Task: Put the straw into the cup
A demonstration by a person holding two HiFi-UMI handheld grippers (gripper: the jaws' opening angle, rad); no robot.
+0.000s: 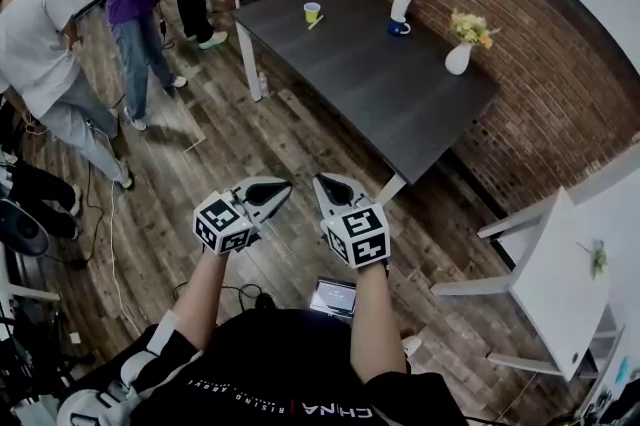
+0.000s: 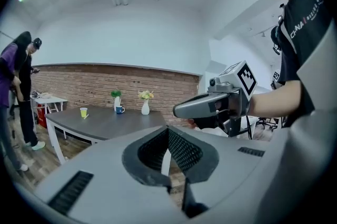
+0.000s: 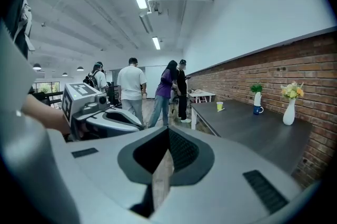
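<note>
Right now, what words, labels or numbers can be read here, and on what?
"CHINA": on the person's black shirt, upside down in the head view, and again in the left gripper view.
Smaller print beside it: too small to read.
Screen on the floor: too small to read.

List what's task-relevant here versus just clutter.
Job: yellow cup; straw lying beside it.
Lying about: blue mug; white vase with green plant; white vase with flowers. All sit on the same dark table.
</note>
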